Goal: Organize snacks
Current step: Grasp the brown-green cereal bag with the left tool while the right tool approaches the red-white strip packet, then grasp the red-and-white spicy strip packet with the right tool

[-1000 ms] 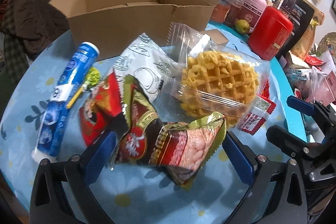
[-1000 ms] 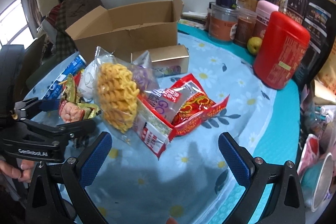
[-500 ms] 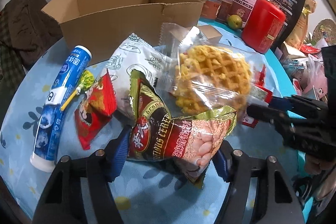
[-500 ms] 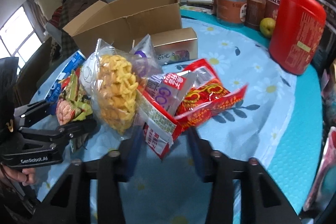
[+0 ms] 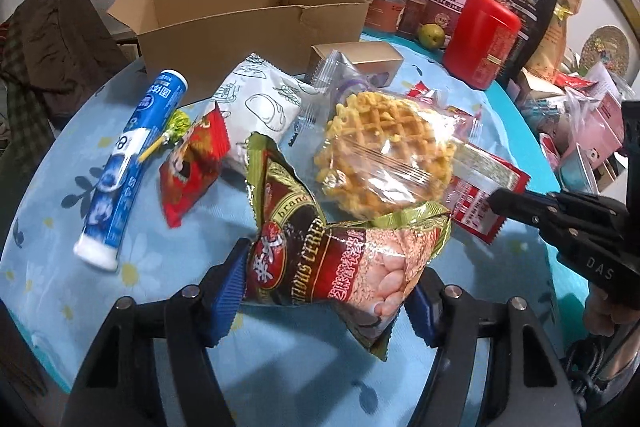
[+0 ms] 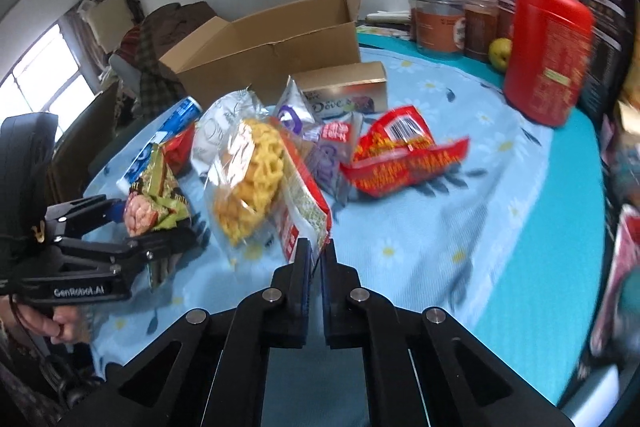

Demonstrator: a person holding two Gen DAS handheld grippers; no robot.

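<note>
Our left gripper (image 5: 326, 291) has its ribbed blue pads squeezed against the two sides of a crinkled foil cereal packet (image 5: 340, 255), green at the edges with a dark red printed face; the packet bulges up between the jaws, at the near edge of the pile. Our right gripper (image 6: 316, 255) has its jaws nearly pressed together, nipping the thin corner of a flat red-and-white sachet (image 6: 302, 203) that leans against the waffle pack (image 6: 250, 183).

That pack is a round, golden lattice waffle in clear, glossy film, lying at the middle of the heap. Left of it in the left wrist view lie a puffy white bread bag (image 5: 260, 103) with line drawings, a small red pouch (image 5: 192, 163), and a smooth blue-and-white cylindrical tube (image 5: 128, 163). In the right wrist view, a shiny red wrapper (image 6: 404, 155), blurred, lies flat to the right of the heap.

Farther back stands an open corrugated cardboard box (image 5: 256, 19) with its flaps raised, and just in front of it a small gold-toned rectangular carton (image 5: 360, 57). At the far right stands a glossy red canister (image 5: 480, 39) with rounded shoulders, with clear plastic jars behind it. Everything rests on a pale blue tablecloth (image 5: 280, 359) printed with daisies.
</note>
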